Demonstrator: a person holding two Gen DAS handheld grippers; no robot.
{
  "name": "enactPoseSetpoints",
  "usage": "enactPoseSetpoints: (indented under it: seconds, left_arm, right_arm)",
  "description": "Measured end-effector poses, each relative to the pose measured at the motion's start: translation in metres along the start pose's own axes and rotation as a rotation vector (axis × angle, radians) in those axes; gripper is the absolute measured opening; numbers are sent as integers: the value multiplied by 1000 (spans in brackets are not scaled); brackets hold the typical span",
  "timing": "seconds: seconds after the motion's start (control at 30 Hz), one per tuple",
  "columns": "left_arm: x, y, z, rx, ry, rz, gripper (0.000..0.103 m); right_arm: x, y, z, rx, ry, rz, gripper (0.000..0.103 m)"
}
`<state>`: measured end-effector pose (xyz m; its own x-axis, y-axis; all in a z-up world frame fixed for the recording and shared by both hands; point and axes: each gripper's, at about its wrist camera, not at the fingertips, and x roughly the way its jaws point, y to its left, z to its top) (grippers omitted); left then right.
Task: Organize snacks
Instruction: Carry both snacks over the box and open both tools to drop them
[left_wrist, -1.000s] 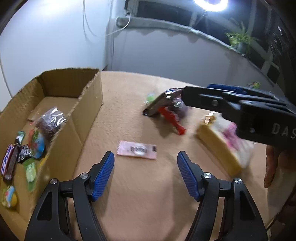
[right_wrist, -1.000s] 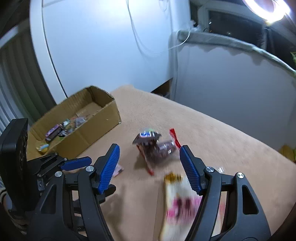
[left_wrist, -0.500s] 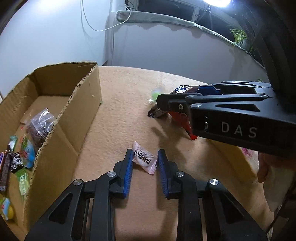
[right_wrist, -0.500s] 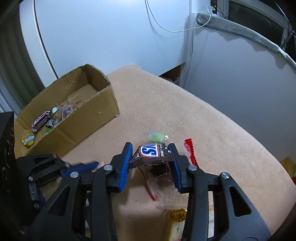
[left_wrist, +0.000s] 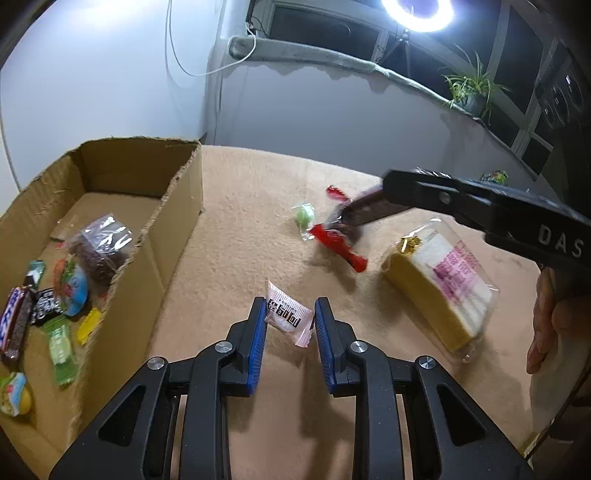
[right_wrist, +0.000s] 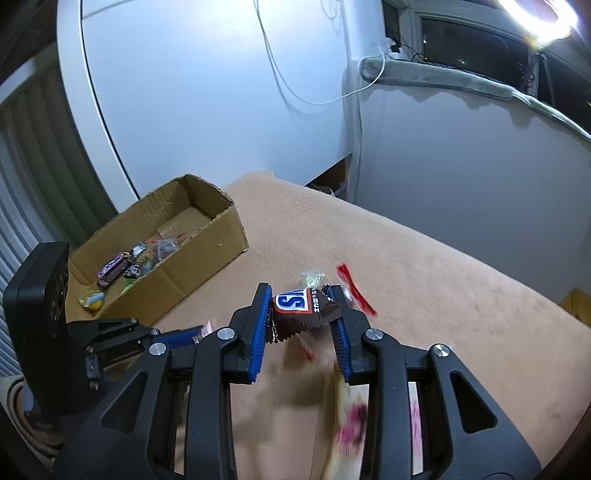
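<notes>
- A second ago both grippers stood wide apart over snacks lying on the tan blanket (left_wrist: 258, 206); now each has a snack between its pads, so two items are ready to travel to the cardboard box (left_wrist: 184, 192).
- The left gripper (left_wrist: 290, 325) is clamped on the pink sachet (left_wrist: 286, 317), which sits tilted at the claw's 12 o'clock, clear of the blanket.
- The right gripper (right_wrist: 301, 314) is closing its jaws on the brown chocolate bar (right_wrist: 303, 306), crumpled between the pads.
- From the left claw, the box lies toward 10 o'clock, already holding several snacks.
- Left on the blanket: a green candy (left_wrist: 304, 218), a red-wrapped packet (left_wrist: 338, 242) and a bagged cake slice (left_wrist: 439, 284), toward 1 to 2 o'clock.
</notes>
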<state>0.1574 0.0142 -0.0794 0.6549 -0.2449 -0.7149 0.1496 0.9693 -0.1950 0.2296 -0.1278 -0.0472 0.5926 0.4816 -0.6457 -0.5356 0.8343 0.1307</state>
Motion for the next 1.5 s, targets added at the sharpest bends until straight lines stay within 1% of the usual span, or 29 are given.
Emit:
enactPoseSetpoints:
  seconds: [0.17, 0.37, 0.57, 0.8, 1.1, 1.27, 1.5]
  left_arm:
    - [-16, -7, -1, 11, -27, -1, 24]
    - [-37, -13, -6, 21, -56, -20, 24]
    - [-60, -17, -9, 21, -94, -41, 24]
    - [-92, -12, -18, 16, -145, -51, 24]
    - [-135, 1, -23, 28, -247, 6, 24]
    - [-160, 14, -25, 34, -307, 46, 24]
    - [-181, 35, -26, 16, -359, 70, 24]
  right_arm:
    - [-30, -6, -15, 55, -41, -12, 32]
    - [-60, -8, -35, 113, -78, -26, 32]
    - [-87, 1, -48, 134, -111, -41, 32]
    - [-111, 12, -56, 140, -141, -57, 32]
    - [-124, 45, -47, 97, -169, -59, 32]
    - [-122, 70, -37, 59, -174, -51, 32]
    - [-114, 103, -21, 5, -176, -37, 32]
